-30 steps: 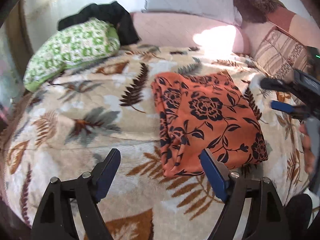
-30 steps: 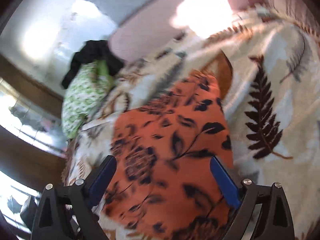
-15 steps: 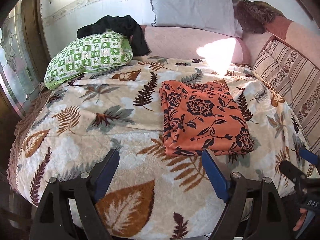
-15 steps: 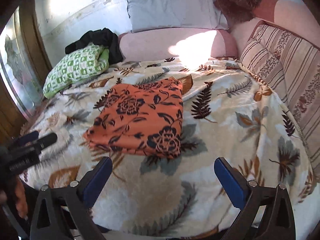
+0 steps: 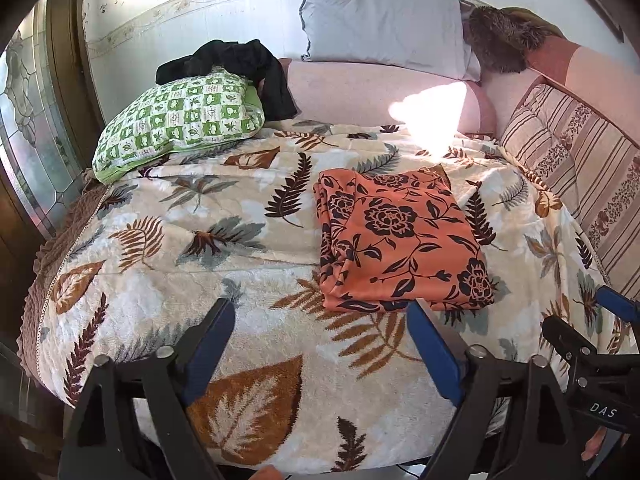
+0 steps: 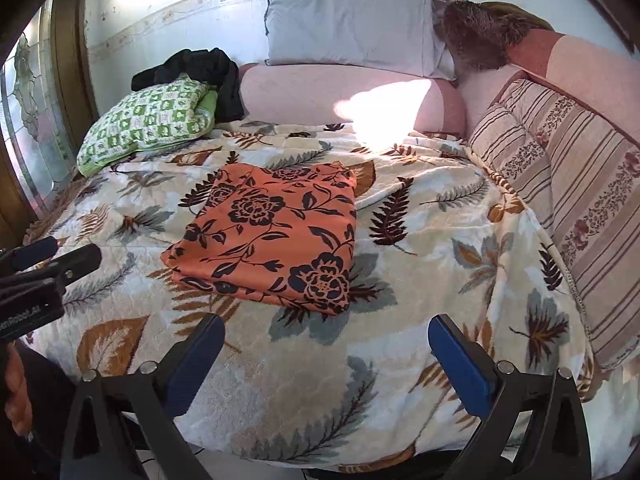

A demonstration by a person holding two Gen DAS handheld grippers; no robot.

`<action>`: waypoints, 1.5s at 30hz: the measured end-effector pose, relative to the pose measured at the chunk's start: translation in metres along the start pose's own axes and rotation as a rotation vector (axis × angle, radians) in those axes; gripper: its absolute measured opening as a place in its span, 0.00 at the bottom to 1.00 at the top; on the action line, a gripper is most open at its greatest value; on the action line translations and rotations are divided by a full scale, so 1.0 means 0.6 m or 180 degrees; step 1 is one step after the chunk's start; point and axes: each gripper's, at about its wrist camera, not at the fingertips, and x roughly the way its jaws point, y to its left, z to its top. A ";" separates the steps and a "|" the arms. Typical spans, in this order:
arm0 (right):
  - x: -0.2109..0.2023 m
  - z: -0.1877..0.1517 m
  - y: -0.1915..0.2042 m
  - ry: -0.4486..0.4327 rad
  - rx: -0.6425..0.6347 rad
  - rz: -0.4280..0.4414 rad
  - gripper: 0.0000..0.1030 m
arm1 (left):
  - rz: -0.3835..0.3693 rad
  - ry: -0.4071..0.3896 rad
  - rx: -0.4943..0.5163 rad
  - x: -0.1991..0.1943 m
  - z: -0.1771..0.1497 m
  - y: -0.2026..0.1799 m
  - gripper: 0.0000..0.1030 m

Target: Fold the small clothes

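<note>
Leaf-patterned blanket [image 5: 168, 264] covers the bed, and the folded orange floral cloth [image 5: 400, 240] lies flat on it, the landmark here. Nearer than the cloth and slightly left of it, the left gripper [image 5: 320, 336] hovers, its jaws opening with nothing between them. Right of that, the right gripper [image 6: 326, 344] hangs short of the cloth's near edge, jaws wide apart and empty.

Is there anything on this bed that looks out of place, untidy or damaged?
Only one thing: a crumpled black garment is draped over the green-and-white checked pillow, unfolded. The orange cloth with black flowers lies neatly folded on the leaf-patterned blanket, square and flat. No damage shows.
</note>
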 end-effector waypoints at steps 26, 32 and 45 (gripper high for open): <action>0.022 0.038 -0.003 0.0016 0.0036 -0.0254 1.00 | -0.0141 -0.0111 -0.0085 0.003 0.035 -0.003 0.89; 0.024 0.040 -0.005 0.0027 0.0023 -0.0287 1.00 | -0.0166 -0.0093 -0.0054 0.009 0.041 -0.012 0.89; 0.034 0.054 -0.003 0.0002 -0.0010 -0.0314 1.00 | -0.0121 -0.0024 -0.0088 0.027 0.048 -0.008 0.89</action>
